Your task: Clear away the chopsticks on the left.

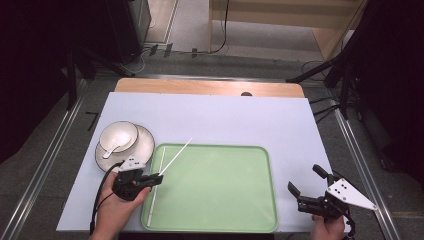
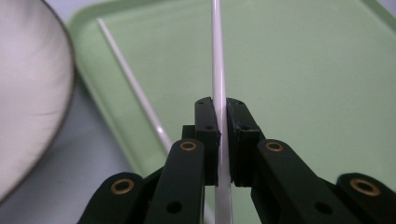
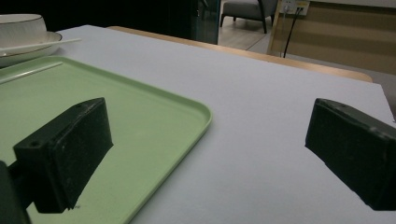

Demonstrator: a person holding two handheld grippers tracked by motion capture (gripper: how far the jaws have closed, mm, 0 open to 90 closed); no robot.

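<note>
White bench (image 1: 225,115): left gripper (image 1: 155,178) pinches a thin white chopstick (image 1: 176,154) over the tray's (image 1: 220,227) left edge; right gripper (image 1: 306,186) gapes wide.

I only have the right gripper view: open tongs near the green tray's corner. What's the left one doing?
Observer: The left tongs are shut on a white chopstick, held above the green tray.
Operator: Anything inside that bowl?
Observer: A white spoon lies in the bowl, which sits on a plate.
Operator: Where's the other stick exactly?
Observer: The second chopstick lies flat in the tray, along its left rim.
</note>
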